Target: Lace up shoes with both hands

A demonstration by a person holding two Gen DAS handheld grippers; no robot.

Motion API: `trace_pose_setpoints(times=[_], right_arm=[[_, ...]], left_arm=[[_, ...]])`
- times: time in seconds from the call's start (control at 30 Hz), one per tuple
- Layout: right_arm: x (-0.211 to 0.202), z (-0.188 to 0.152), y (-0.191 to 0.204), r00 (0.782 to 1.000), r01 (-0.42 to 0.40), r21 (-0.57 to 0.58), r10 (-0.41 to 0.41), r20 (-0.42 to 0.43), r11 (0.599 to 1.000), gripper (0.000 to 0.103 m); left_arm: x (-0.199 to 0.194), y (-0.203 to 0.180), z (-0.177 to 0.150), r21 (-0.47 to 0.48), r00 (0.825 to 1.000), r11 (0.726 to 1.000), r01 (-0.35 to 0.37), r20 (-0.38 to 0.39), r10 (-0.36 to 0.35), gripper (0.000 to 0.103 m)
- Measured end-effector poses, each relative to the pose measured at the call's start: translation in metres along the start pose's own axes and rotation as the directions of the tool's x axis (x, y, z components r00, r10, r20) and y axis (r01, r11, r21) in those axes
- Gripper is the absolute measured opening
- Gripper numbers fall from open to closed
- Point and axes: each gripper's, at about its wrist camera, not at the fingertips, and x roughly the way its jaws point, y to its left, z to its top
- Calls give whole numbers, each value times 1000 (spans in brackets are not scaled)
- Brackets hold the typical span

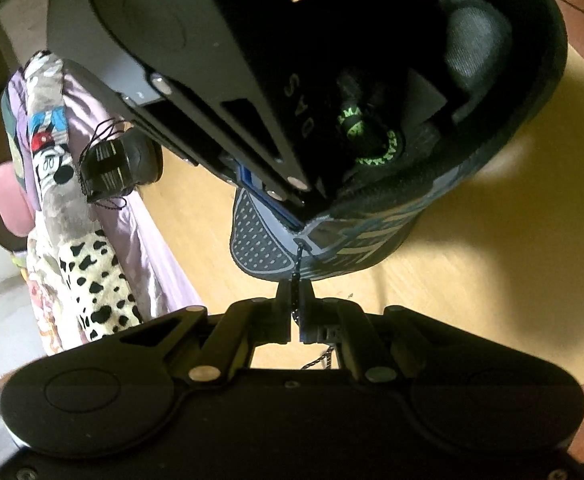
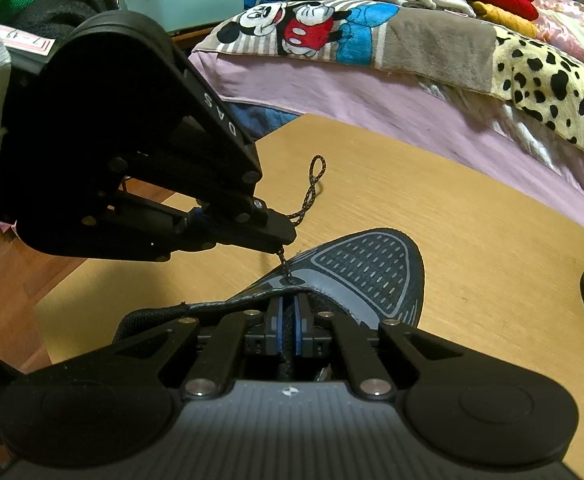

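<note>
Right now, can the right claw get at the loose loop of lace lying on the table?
Probably not: the right claw is shut on the shoe's edge, and the left claw sits between it and the lace loop.

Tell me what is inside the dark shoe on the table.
Inside the shoe: a dark insole with a green round logo and grey heel lining. The right tongs cover the tongue area; the toe interior is hidden.

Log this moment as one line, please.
left tool: shut on lace | right tool: shut on shoe eyelet edge | lace through eyelet | shoe on wooden table
</note>
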Motion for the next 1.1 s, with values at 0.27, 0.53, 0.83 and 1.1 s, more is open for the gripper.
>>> trace_pose_setpoints(times=[0.27, 0.53, 0.83, 1.1], right_arm=[[1, -1, 3, 1000, 5, -1, -5, 0, 1000, 7], [0, -1, 0, 1000, 2, -2, -2, -2, 1000, 7], [1, 0, 3, 1000, 2, 2, -2, -2, 1000, 7], [1, 0, 2, 1000, 1, 3, -1, -1, 1000, 7]], left_arm=[[0, -2, 2, 61, 1000, 998, 10, 13, -11, 2], [-1, -2, -1, 131, 999, 991, 24, 20, -27, 2], [0, 1, -2, 170, 999, 985, 32, 24, -37, 2], [3, 3, 0, 186, 999, 982, 19, 29, -25, 2]])
